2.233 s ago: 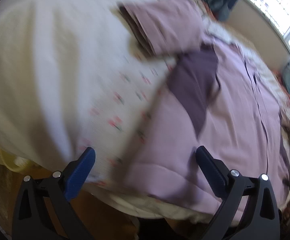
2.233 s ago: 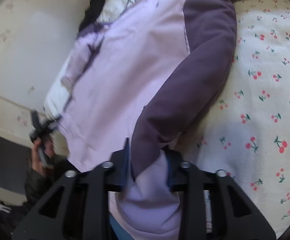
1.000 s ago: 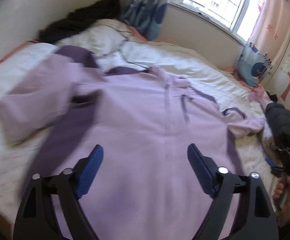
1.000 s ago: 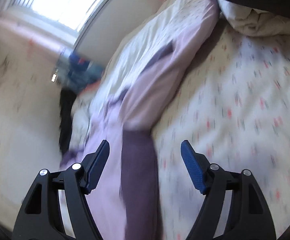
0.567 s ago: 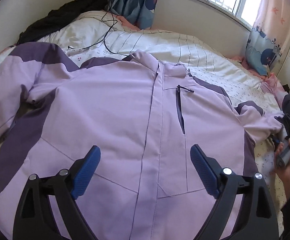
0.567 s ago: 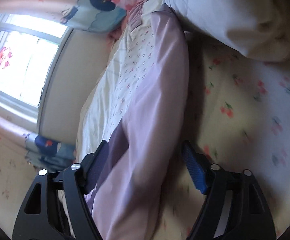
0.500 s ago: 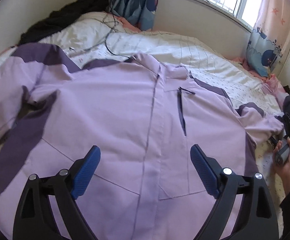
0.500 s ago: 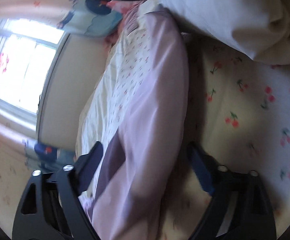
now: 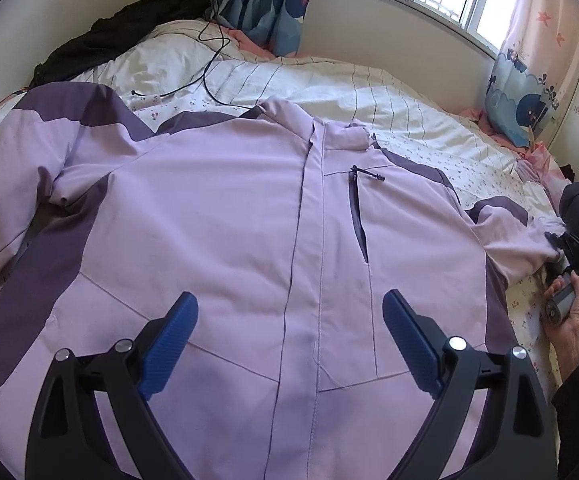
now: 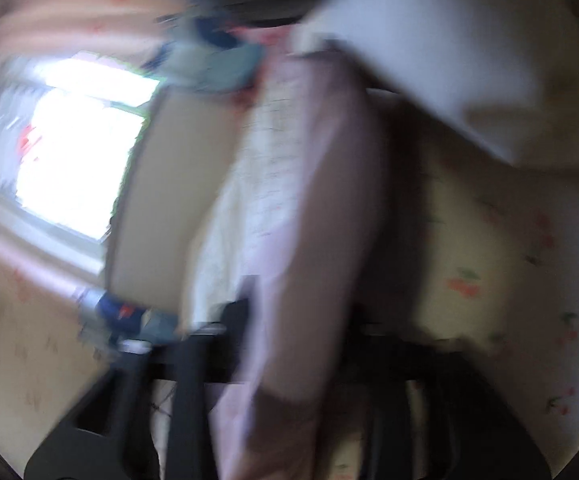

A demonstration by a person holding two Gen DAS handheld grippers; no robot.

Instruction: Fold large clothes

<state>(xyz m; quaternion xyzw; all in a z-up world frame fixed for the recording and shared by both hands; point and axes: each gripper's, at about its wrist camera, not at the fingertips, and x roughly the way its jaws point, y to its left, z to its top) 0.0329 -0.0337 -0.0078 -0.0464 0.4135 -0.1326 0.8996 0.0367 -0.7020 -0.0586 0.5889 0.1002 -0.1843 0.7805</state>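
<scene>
A lilac jacket with dark purple panels lies face up and spread across the bed, collar toward the window. My left gripper hovers over its lower front, blue pads wide open with nothing between them. At the right of the left wrist view, my right gripper is at the cuff of the jacket's sleeve, held by a hand. The right wrist view is blurred. There the sleeve runs between the jaws of the right gripper, which are closing around it. Whether the pads press on it is unclear.
The bed has a cherry-print sheet. A black garment and a black cable lie near the head end. A blue cushion sits by the window wall. A white quilt is bunched beyond the sleeve.
The left gripper swung over the jacket front and then held still, open. The right gripper let go of one sleeve, moved to the other sleeve, and its jaws have narrowed around it.
</scene>
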